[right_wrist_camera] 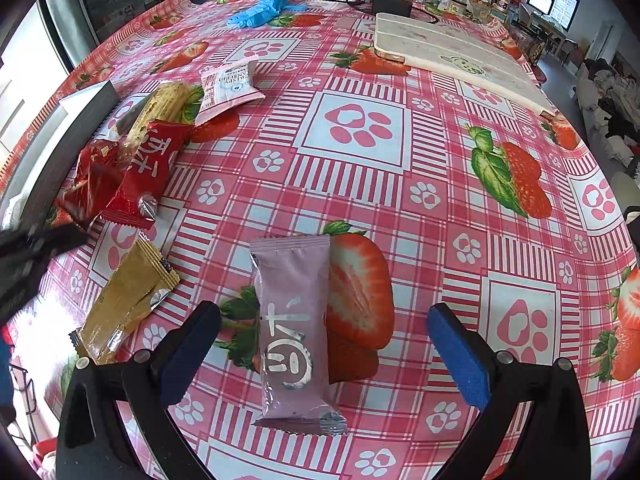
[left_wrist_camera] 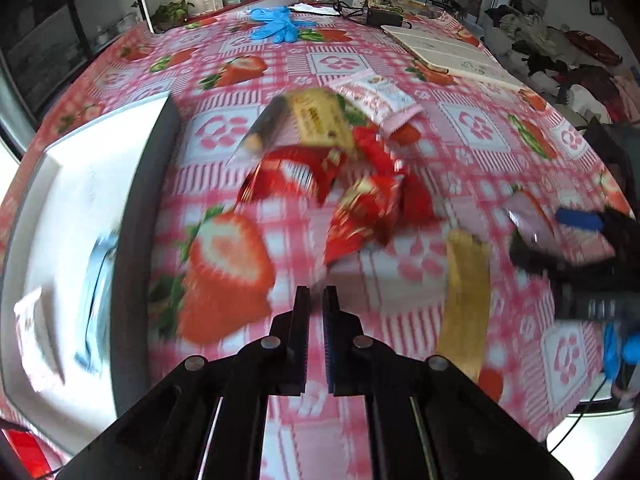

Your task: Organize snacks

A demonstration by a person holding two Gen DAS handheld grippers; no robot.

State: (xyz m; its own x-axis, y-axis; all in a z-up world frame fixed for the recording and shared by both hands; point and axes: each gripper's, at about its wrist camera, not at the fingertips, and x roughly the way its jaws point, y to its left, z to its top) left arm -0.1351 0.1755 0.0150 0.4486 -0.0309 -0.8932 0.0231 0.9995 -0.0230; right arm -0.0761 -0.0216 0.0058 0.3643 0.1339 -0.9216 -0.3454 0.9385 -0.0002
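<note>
A purple snack packet (right_wrist_camera: 294, 332) lies flat on the strawberry tablecloth between the wide-open fingers of my right gripper (right_wrist_camera: 324, 320); it also shows in the left wrist view (left_wrist_camera: 532, 220). A gold packet (right_wrist_camera: 128, 300) lies to its left, also seen from the left wrist (left_wrist_camera: 466, 300). Red packets (right_wrist_camera: 140, 176), a yellow bar (right_wrist_camera: 164, 108) and a pink-white packet (right_wrist_camera: 228, 88) are piled further back; the left wrist view shows the red ones (left_wrist_camera: 360, 208). My left gripper (left_wrist_camera: 316, 296) is shut and empty above the cloth, short of the pile.
A white box with dark walls (left_wrist_camera: 80, 240) sits at the left, also seen from the right wrist (right_wrist_camera: 80, 120). A white board (right_wrist_camera: 448, 48), blue gloves (right_wrist_camera: 256, 10) and a black adapter with cables (right_wrist_camera: 392, 2) lie at the far side.
</note>
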